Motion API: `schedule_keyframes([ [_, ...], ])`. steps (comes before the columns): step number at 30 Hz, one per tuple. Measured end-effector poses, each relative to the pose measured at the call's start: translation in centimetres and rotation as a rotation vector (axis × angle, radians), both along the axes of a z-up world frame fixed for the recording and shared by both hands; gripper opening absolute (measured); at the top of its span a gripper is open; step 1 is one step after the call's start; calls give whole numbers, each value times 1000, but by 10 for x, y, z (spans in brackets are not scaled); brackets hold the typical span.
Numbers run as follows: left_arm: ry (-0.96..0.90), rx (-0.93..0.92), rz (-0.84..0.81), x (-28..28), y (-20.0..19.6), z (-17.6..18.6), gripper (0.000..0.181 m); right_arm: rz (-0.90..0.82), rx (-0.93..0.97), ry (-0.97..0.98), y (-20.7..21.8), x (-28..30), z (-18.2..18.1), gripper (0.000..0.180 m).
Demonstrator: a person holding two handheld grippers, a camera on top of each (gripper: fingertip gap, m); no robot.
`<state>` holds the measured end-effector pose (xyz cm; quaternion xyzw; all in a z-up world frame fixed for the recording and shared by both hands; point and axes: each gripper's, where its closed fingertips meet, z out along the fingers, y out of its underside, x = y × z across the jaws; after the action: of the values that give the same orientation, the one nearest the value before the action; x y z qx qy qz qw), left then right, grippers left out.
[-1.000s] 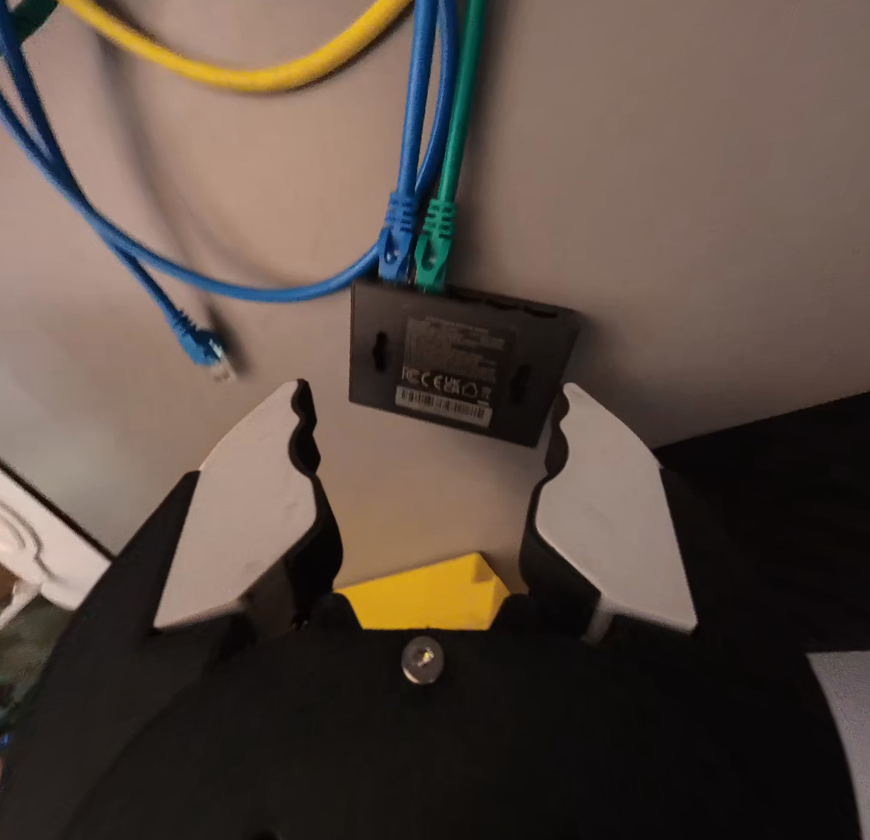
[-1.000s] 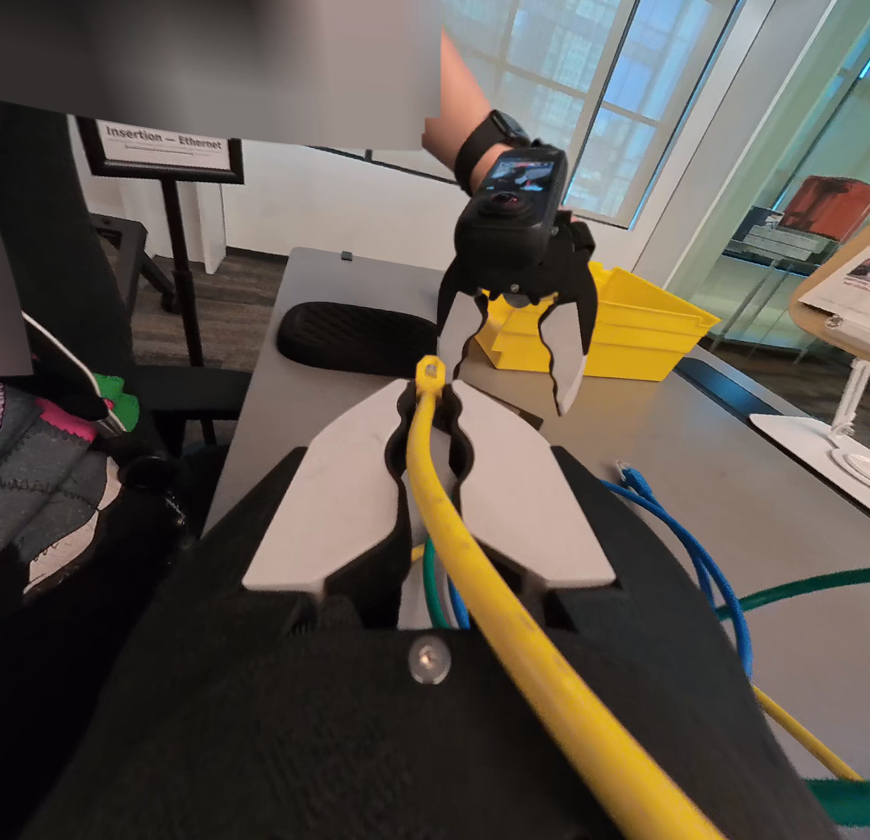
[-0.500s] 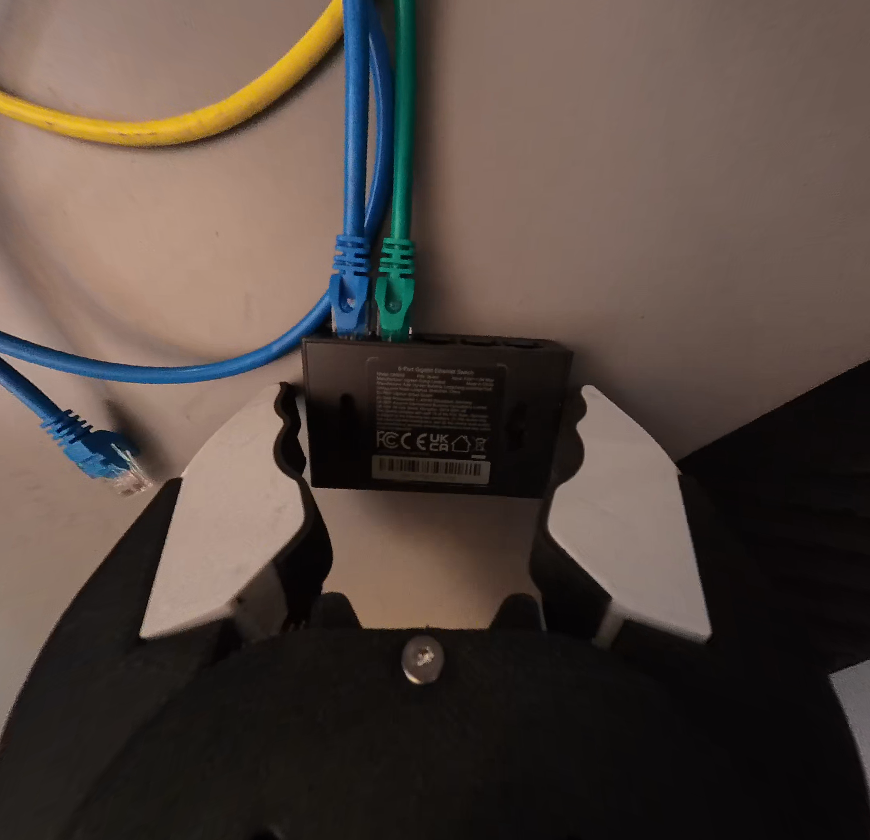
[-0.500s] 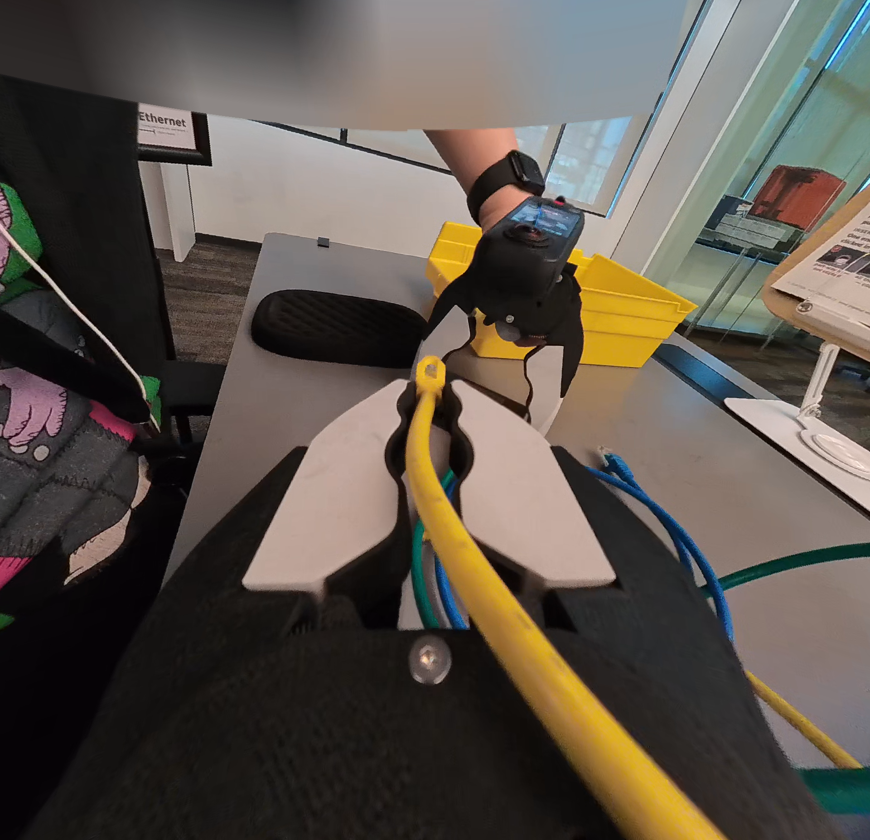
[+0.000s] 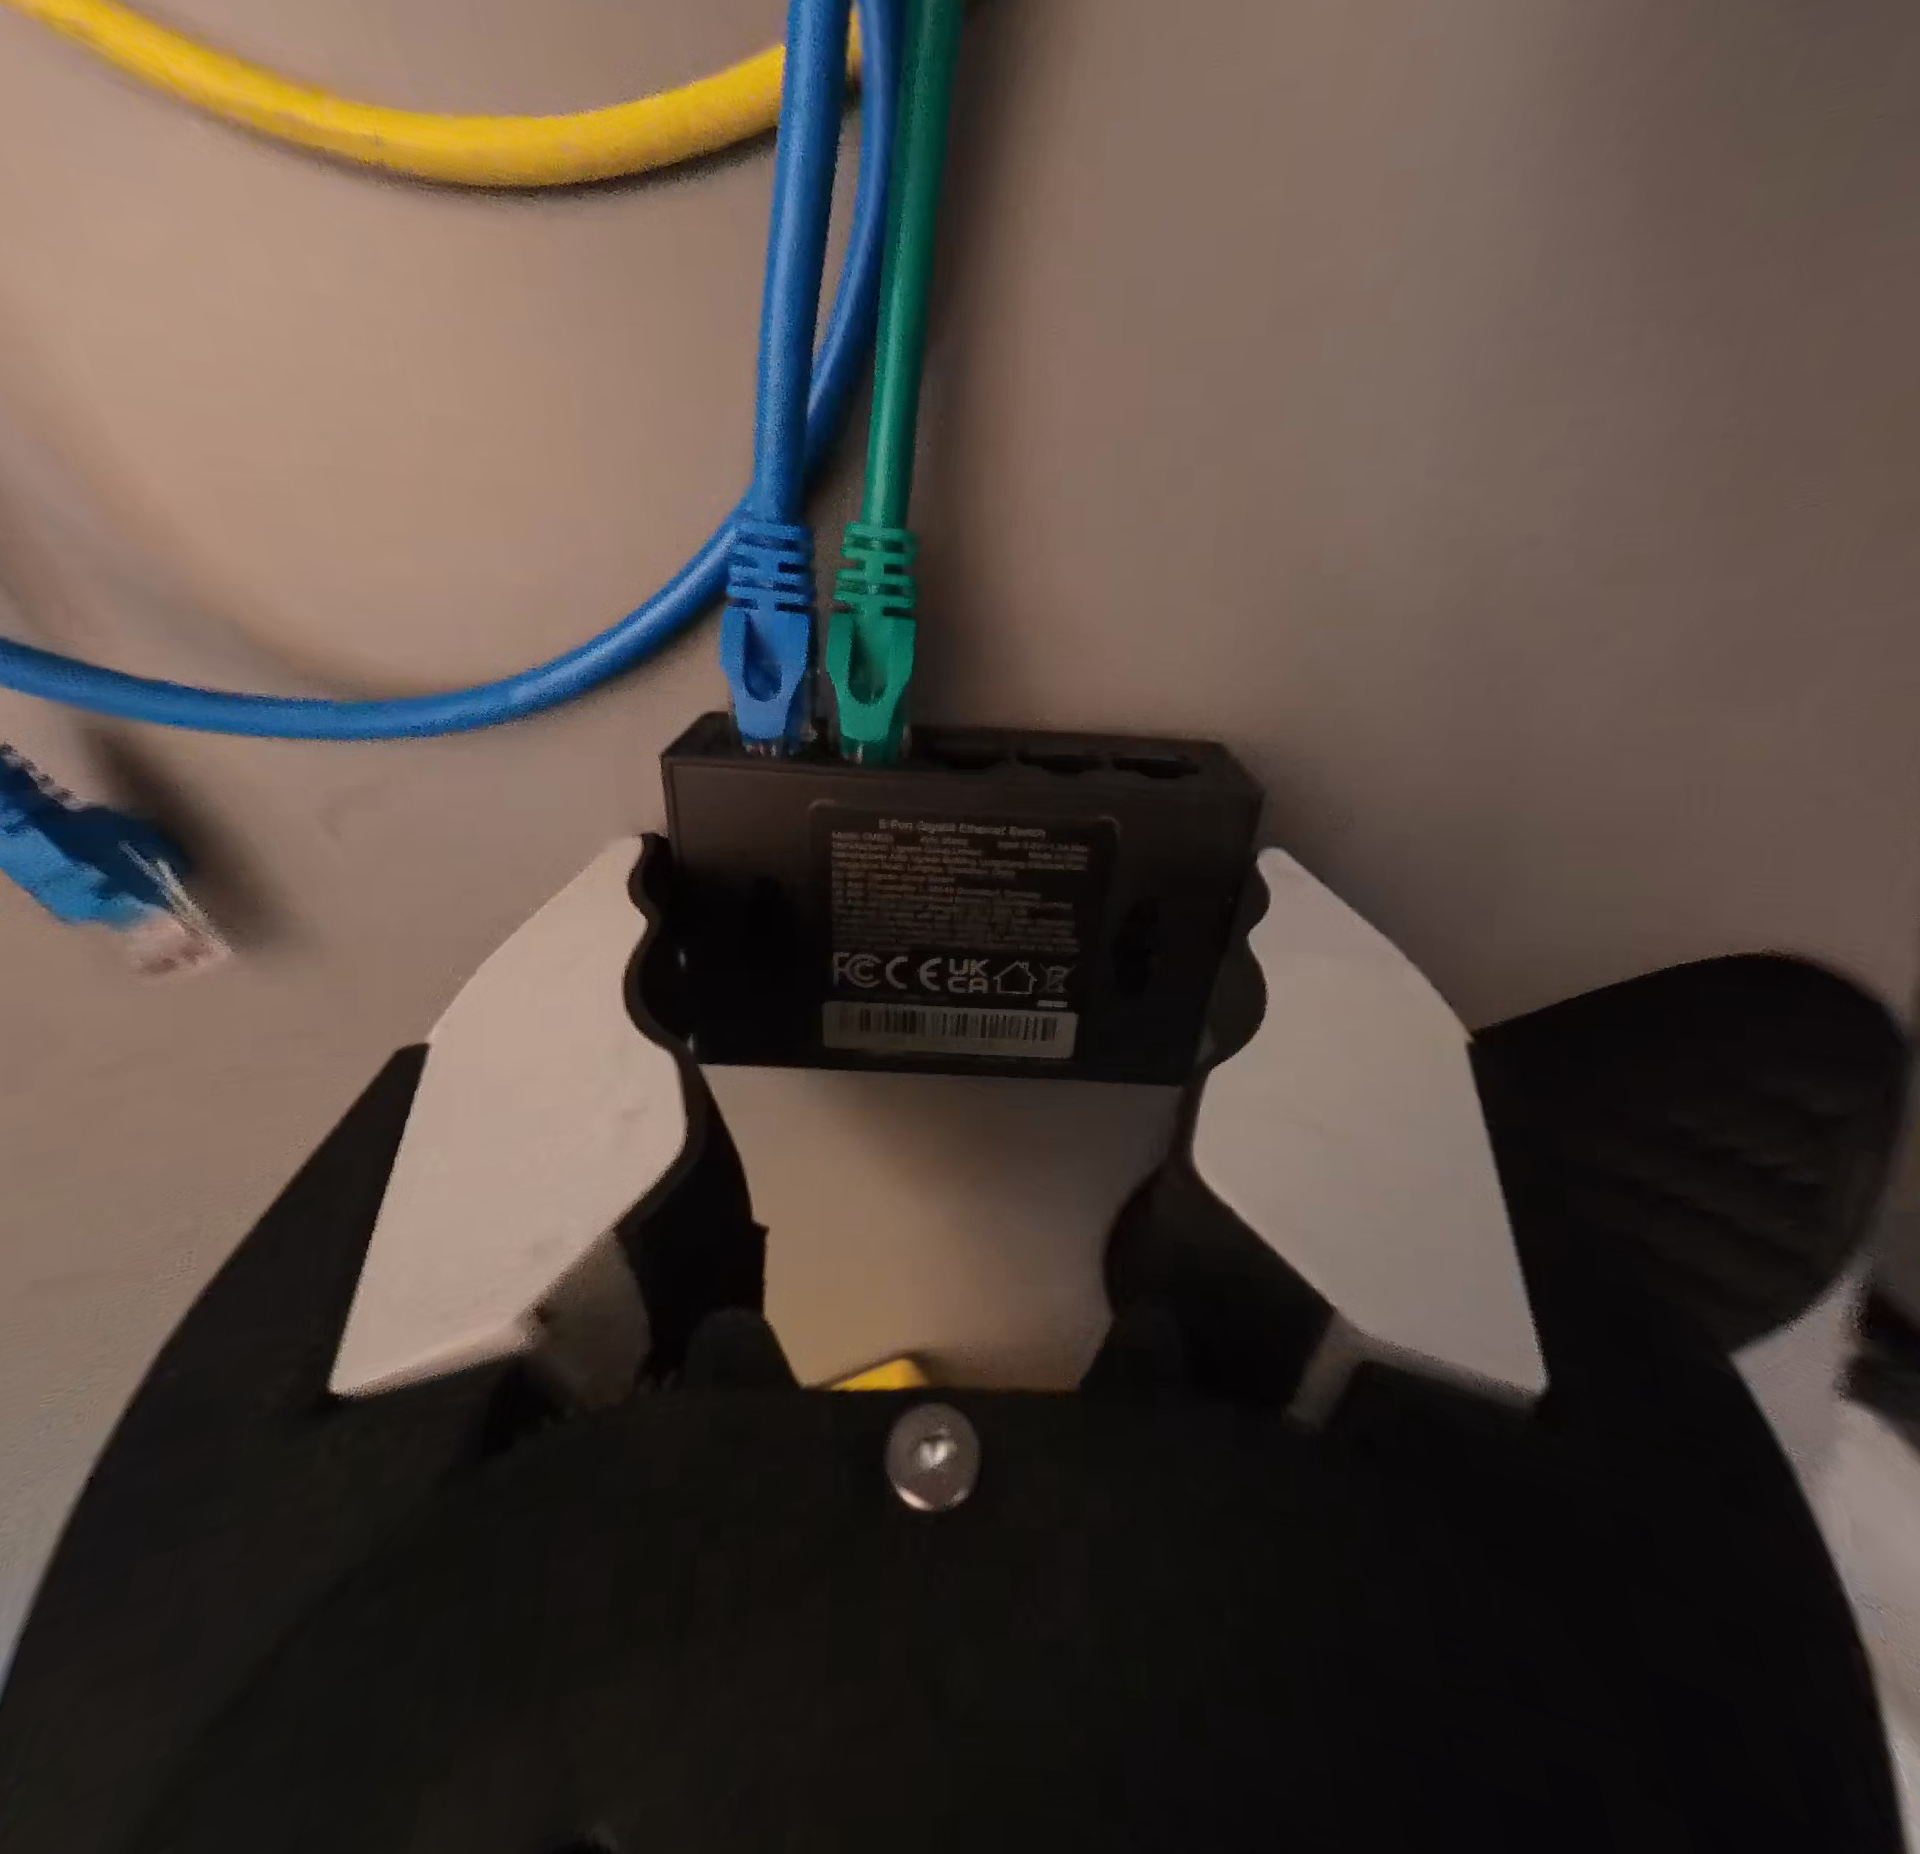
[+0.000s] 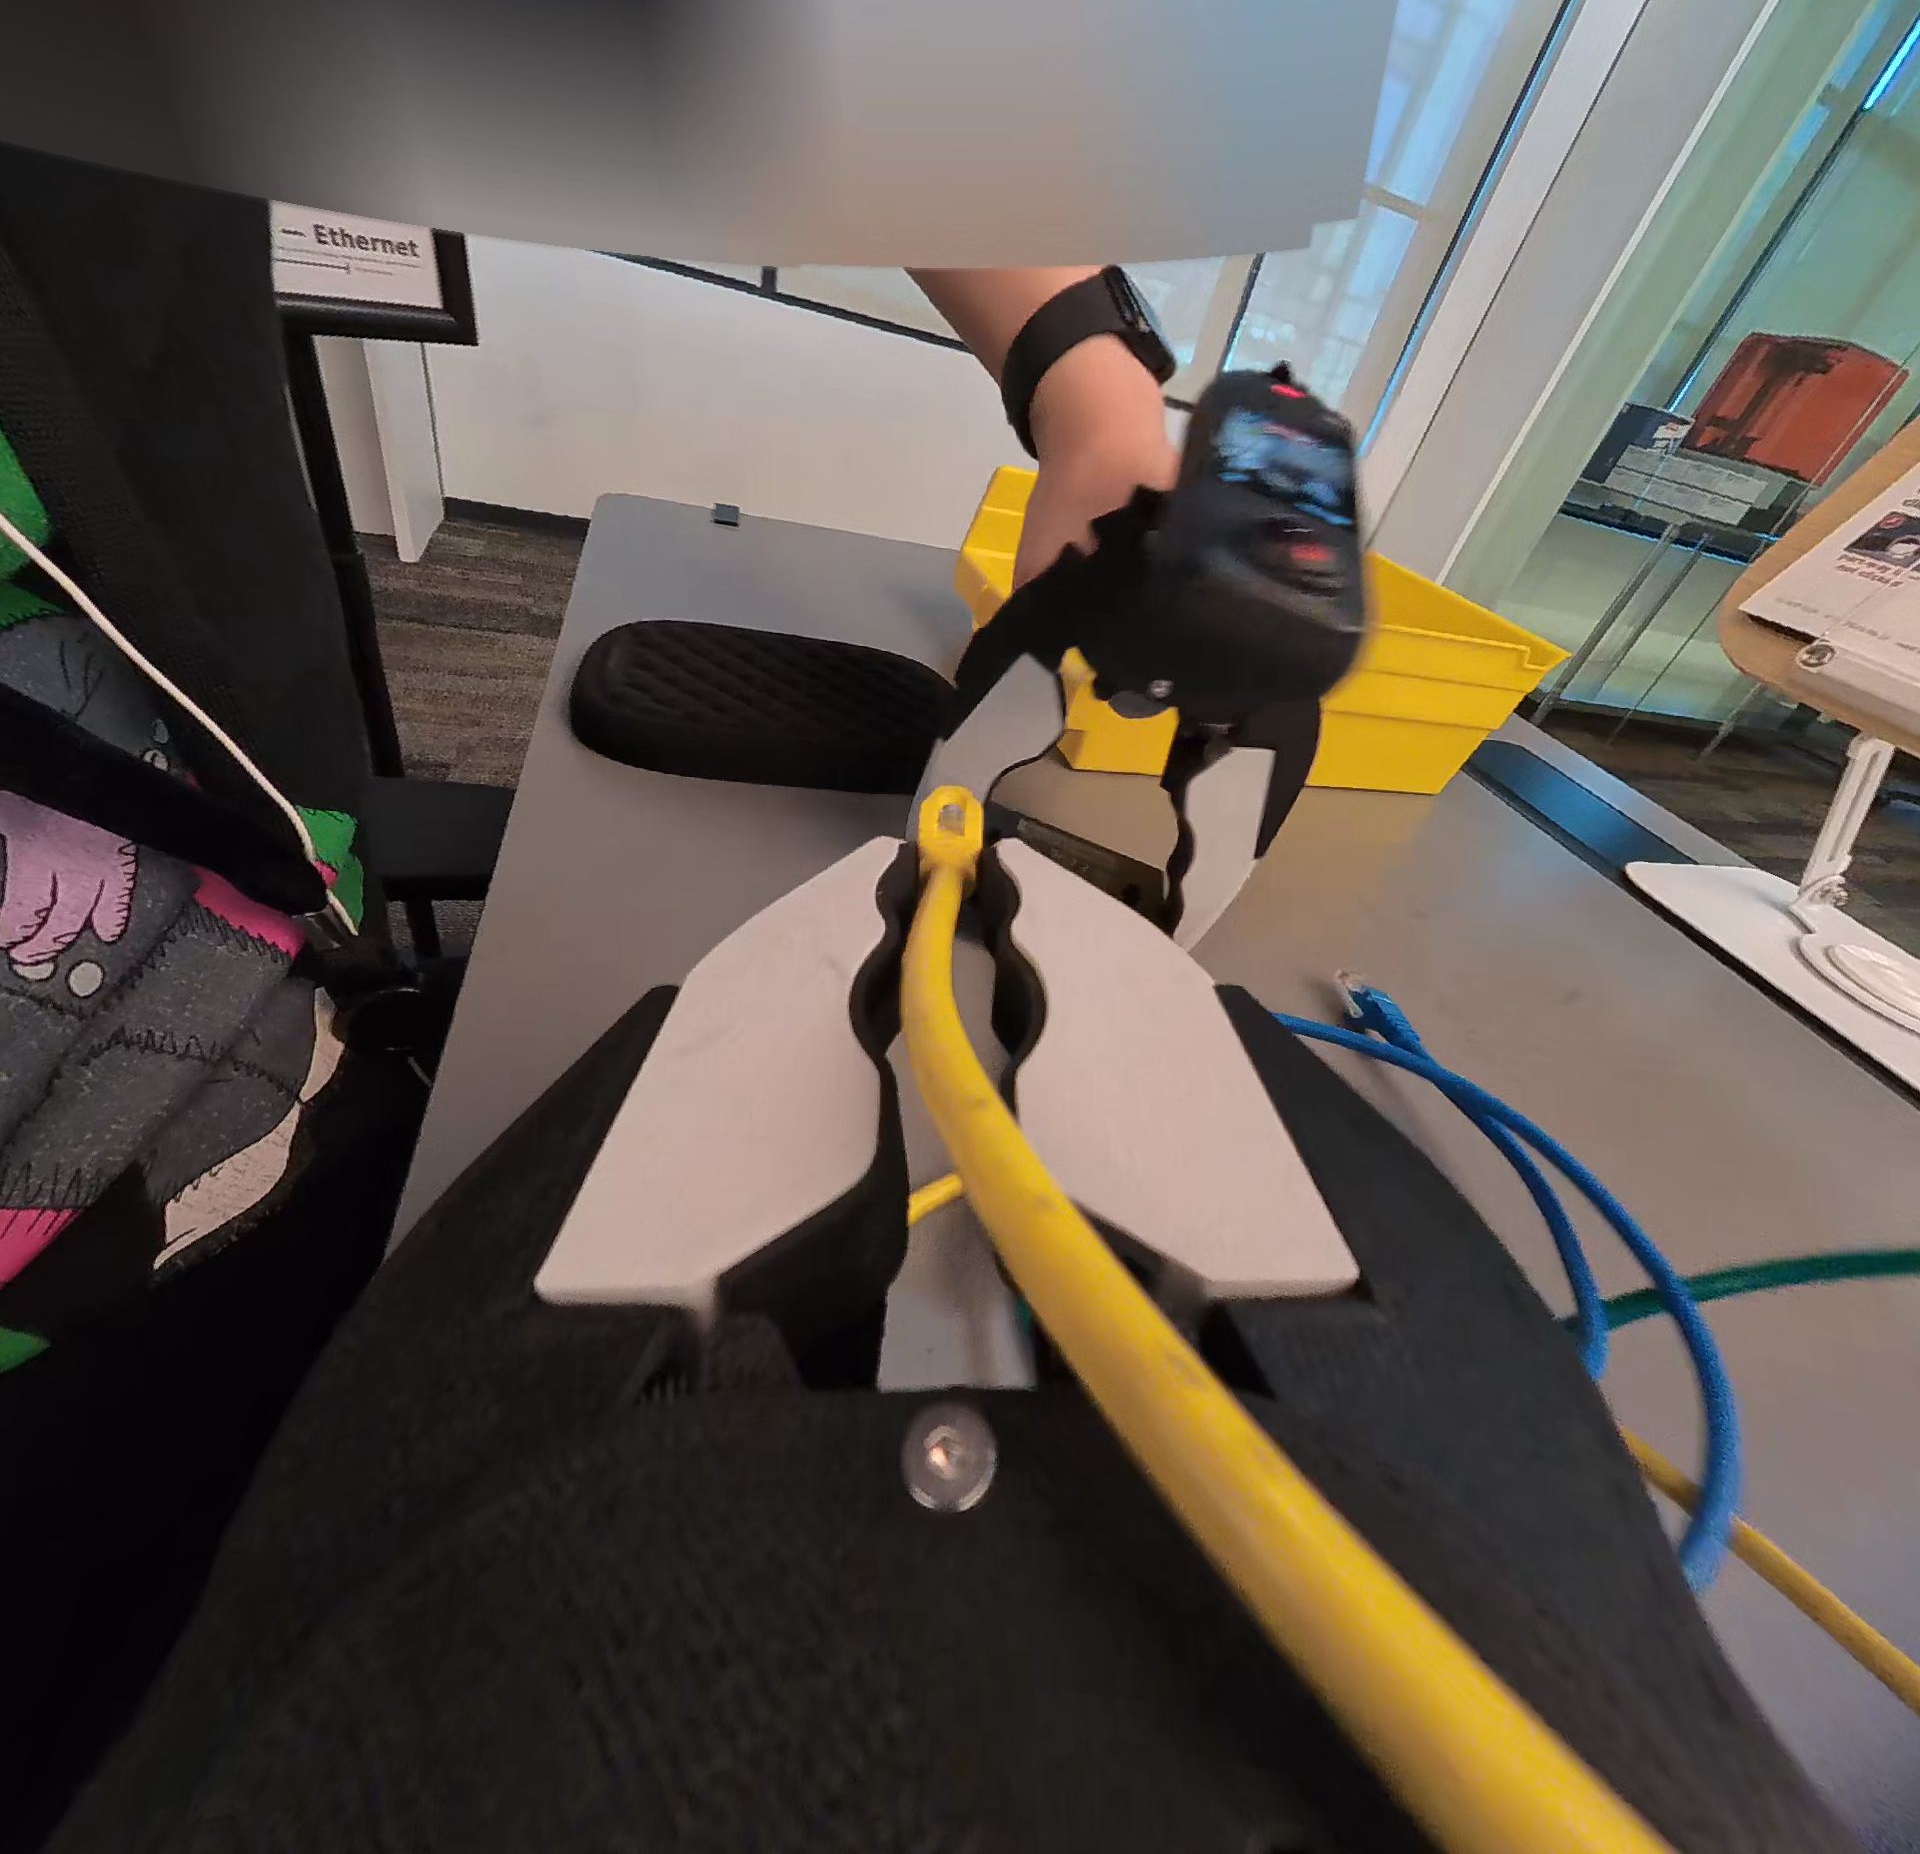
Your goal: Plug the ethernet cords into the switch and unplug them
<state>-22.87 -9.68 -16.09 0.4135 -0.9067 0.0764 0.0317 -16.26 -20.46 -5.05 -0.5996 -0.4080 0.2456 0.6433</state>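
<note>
The left tongs (image 5: 945, 957) are spread wide and straddle the black switch (image 5: 961, 911), one finger at each short side; the pads appear to touch its sides, so the tongs grasp the switch. The switch lies label side up on the grey desk (image 5: 1455, 454). A blue cord (image 5: 774, 599) and a green cord (image 5: 881, 599) are plugged into its two leftmost ports; the three ports to their right are open. A second blue plug (image 5: 99, 874) lies loose on the desk, well left of the switch. The right tongs (image 6: 951, 890) are clenched on the yellow cord (image 6: 940, 973) just behind its plug (image 6: 948, 825), which projects past the fingertips toward the switch. The cord runs back over the tongs body. Beyond the left tongs sit a black pad (image 6: 758, 703) and a yellow bin (image 6: 1392, 692). A white stand (image 6: 1829, 869) is at the right.
</note>
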Motion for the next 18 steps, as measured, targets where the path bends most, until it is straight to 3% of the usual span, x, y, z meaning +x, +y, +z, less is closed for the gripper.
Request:
schedule_keyframes([
  [7, 117, -334, 354, 0, -20, 19, 99, 7, -138, -11, 1, -9, -12, 12],
  [12, 109, -503, 436, 8, -34, 27, 99, -67, -303, -113, 14, -26, -46, 12],
  [18, 68, -778, 508, 24, -63, 54, 99, -151, -470, -111, 30, -32, -58, 12],
])
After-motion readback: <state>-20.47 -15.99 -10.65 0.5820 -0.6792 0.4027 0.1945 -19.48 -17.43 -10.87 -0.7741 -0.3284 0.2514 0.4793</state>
